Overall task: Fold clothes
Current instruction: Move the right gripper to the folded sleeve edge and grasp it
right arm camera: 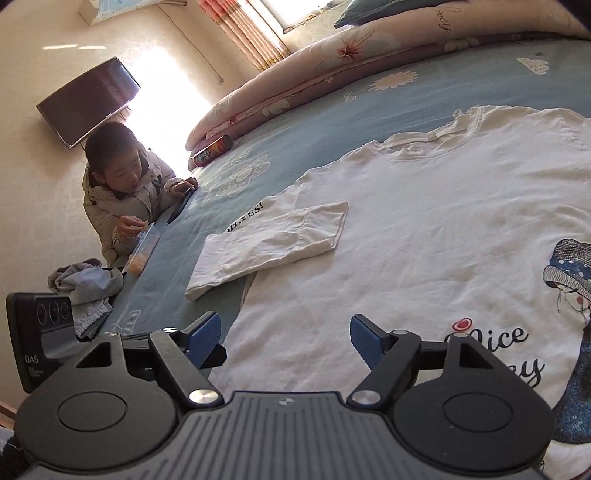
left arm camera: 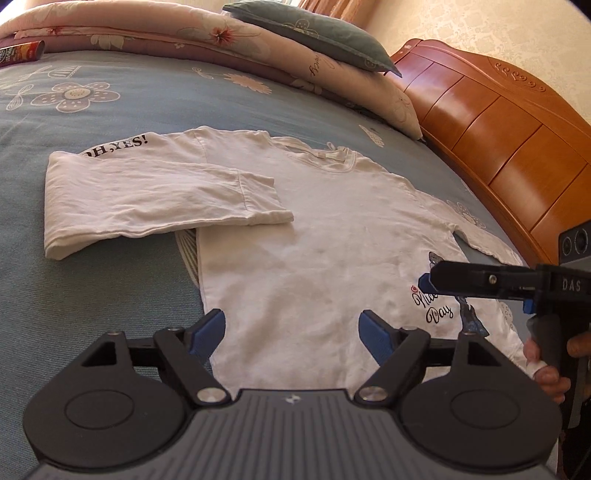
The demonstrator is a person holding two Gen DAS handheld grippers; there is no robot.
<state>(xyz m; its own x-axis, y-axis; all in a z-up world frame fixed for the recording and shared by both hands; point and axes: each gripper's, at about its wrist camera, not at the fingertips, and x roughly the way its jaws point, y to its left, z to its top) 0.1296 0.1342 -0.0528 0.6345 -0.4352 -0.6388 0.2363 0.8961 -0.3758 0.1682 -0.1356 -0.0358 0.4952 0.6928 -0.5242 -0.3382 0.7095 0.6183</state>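
Left wrist view: low over the bed, facing the headboard [left arm camera: 491, 122]. Right wrist view: low, facing leftward. Shared: white shirt [left arm camera: 332, 236]

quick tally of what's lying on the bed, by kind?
White long-sleeved shirt: 1
Folded quilt: 1
Green pillow: 1
Snack can: 1
Grey garment, at the bed's edge: 1
Clear snack box: 1
Total: 6

Bright window [right arm camera: 275, 11] daylight, blown-out glare, strong fisheye edge curvature.

Left tongs [left arm camera: 291, 332]: jaws spread wide, holding nothing. Right tongs [right arm camera: 286, 338]: jaws likewise apart, empty; a hand [left arm camera: 546, 365] grips their handle.
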